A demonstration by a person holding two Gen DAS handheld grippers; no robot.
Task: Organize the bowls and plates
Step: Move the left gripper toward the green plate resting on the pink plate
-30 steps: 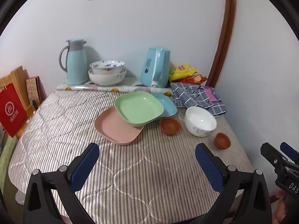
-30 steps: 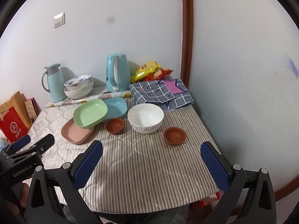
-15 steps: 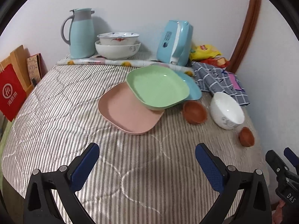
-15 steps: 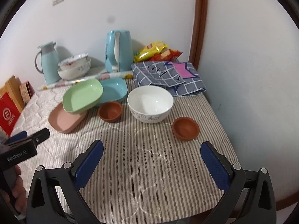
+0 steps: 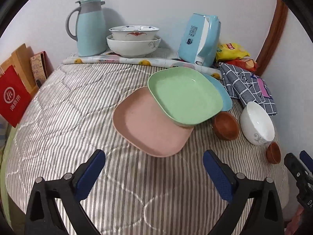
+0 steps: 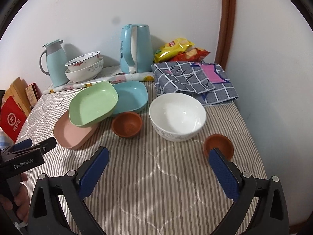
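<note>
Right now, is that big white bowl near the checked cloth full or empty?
Empty. The right wrist view looks straight into the white bowl: only its bare, shiny inside shows. It stands upright on the striped cloth.

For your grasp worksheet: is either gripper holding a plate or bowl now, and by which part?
Nothing is held. The left gripper and right gripper are both open, fingers apart above the striped cloth.

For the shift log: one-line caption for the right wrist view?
Open right gripper over striped cloth, facing white bowl, two brown bowls and overlapping green, blue, pink plates.
</note>
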